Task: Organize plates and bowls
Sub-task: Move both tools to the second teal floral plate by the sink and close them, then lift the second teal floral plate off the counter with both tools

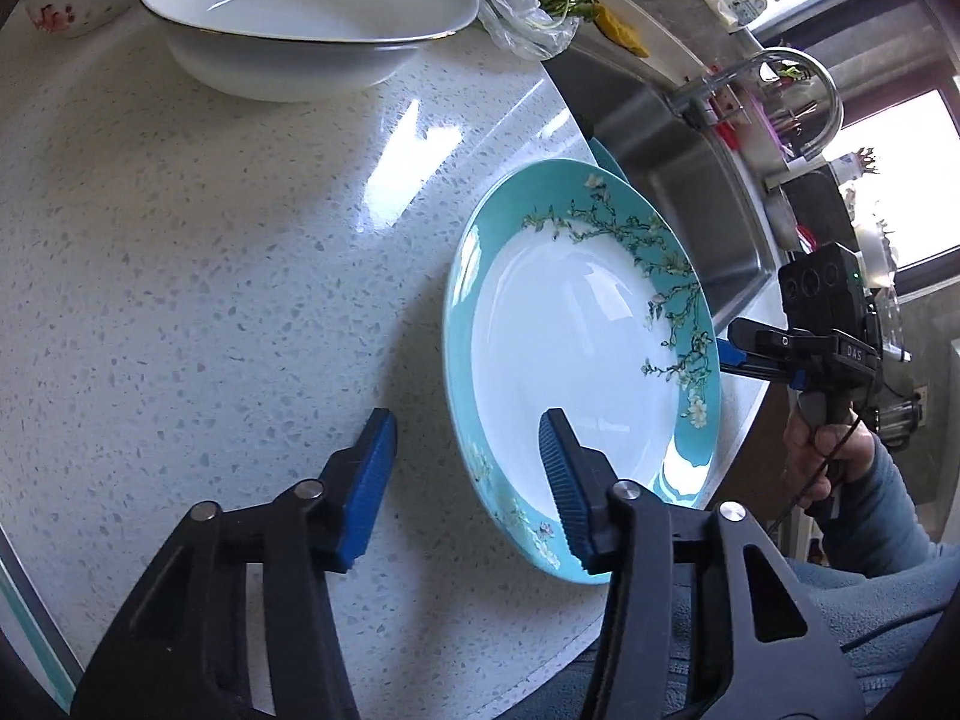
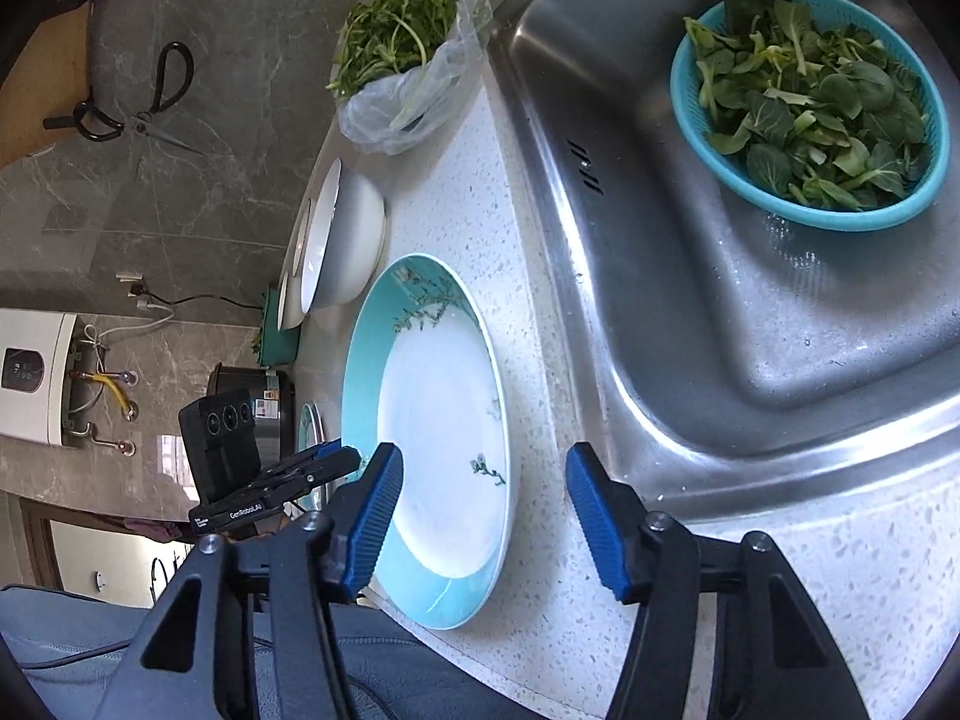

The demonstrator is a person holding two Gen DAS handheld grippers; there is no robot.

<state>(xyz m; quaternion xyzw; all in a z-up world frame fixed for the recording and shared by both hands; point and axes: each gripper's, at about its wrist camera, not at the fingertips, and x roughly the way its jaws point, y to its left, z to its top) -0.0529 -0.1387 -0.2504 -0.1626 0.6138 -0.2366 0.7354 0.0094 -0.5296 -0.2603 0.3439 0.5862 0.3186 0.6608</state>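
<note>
The blue plate (image 1: 576, 360) lies on the speckled bench (image 1: 210, 270) beside the sink (image 2: 720, 300), near a white bowl (image 1: 300, 18), with the left tongs (image 1: 468, 468) wide over its near rim and the right tongs (image 2: 486, 516) wide around its opposite edge.

A white speckled stone countertop (image 1: 210, 252) fills the left of the left wrist view, meeting a stainless steel sink (image 2: 720, 276) with a curved faucet (image 1: 798, 96) at upper right. Grey marbled wall tiles (image 2: 198, 204) occupy the left of the right wrist view; bright windows (image 1: 900, 192) admit daylight at far right.
</note>
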